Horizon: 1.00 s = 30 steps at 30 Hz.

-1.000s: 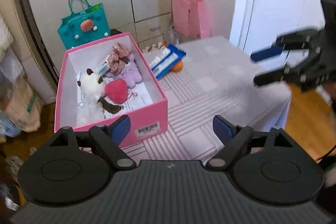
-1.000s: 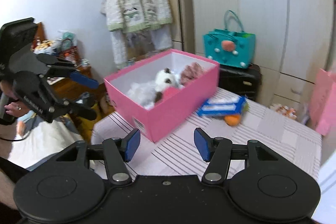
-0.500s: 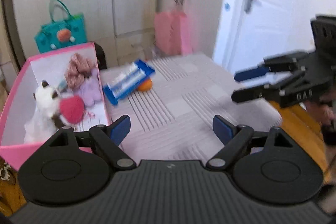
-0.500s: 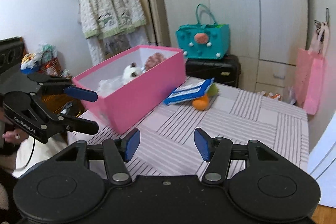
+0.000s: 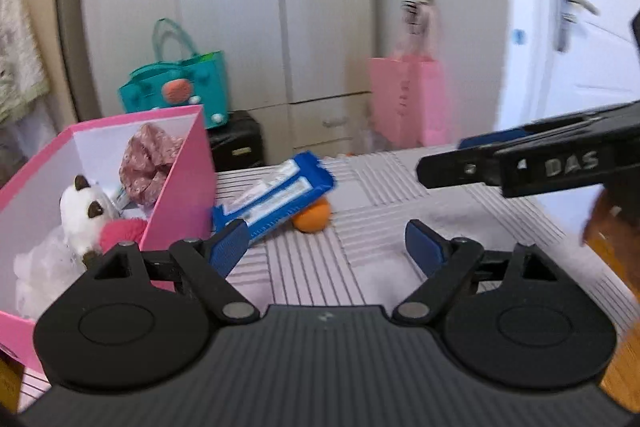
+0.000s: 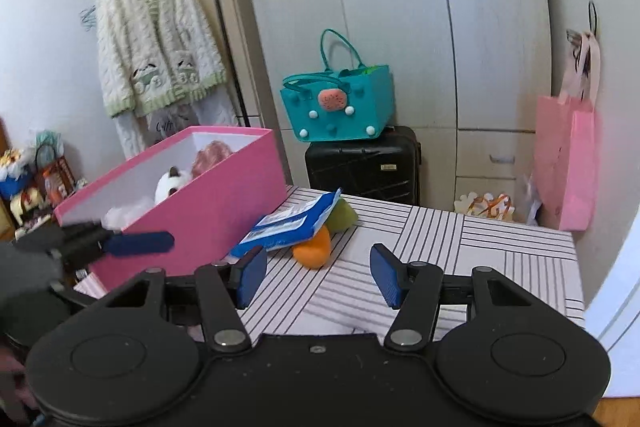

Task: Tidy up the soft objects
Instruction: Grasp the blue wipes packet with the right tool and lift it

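Both grippers held with jaws apart and empty, left gripper (image 5: 320, 247), right gripper (image 6: 318, 279), pink box (image 6: 208, 211) placed left, orange toy (image 6: 314, 251) lodged under blue packet (image 6: 292, 223).

The orange plush (image 6: 314, 251) lies half hidden under the blue packet (image 6: 294, 223). The pink box (image 5: 182, 187) is cut off at the left edge, its wall hiding most toys inside.

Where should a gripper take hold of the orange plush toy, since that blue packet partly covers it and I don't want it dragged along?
Grip the orange plush toy by its rounded end that sticks out from under the blue packet, coming from the open tablecloth side, away from the pink box. The far green part lies under the packet.
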{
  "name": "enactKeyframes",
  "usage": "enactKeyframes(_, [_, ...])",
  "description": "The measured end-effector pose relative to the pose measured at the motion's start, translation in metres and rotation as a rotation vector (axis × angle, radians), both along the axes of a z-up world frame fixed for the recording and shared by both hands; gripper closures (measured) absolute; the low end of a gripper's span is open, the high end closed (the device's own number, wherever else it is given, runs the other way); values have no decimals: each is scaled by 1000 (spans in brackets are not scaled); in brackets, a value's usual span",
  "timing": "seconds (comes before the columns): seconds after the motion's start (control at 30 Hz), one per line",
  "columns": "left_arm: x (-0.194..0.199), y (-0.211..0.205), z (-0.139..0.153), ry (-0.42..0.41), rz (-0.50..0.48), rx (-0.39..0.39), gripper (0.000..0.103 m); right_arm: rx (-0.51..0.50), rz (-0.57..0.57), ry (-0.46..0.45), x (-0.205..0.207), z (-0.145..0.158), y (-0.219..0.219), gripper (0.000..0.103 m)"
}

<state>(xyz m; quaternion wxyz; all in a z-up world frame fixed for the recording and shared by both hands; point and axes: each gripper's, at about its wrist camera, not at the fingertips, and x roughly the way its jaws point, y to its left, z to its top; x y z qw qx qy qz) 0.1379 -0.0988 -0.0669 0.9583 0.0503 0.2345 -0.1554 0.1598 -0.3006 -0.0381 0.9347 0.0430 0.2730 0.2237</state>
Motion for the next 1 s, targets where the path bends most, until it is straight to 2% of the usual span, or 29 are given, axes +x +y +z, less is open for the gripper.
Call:
enactKeyframes(0.2, [26, -9, -21, -64, 137, -20, 21, -11, 22, 89, 47, -6, 12, 41])
enactKeyframes(0.37, [42, -12, -29, -20, 130, -77, 27, 45, 56, 142, 81, -11, 24, 43])
enactKeyframes(0.43, [48, -13, -32, -12, 140, -73, 27, 59, 67, 169, 93, -17, 30, 45])
enactKeyframes(0.53, [50, -11, -38, -18, 157, -60, 29, 81, 76, 232, 115, -28, 38, 57])
enactKeyframes(0.63, [52, -7, -41, 1, 157, -80, 29, 120, 82, 280, 130, -39, 42, 61])
enactKeyframes(0.7, [54, -5, -42, 3, 154, -87, 29, 164, 89, 312, 137, -47, 43, 72])
enactKeyframes(0.73, [54, -4, -42, 3, 157, -91, 29, 173, 82, 312, 137, -49, 42, 86])
enactKeyframes(0.9, [55, 1, -44, 11, 164, -126, 29, 214, 82, 244, 118, -43, 29, 94])
enactKeyframes(1.0, [56, 7, -46, 38, 163, -189, 29, 200, 77, 201, 103, -33, 22, 95])
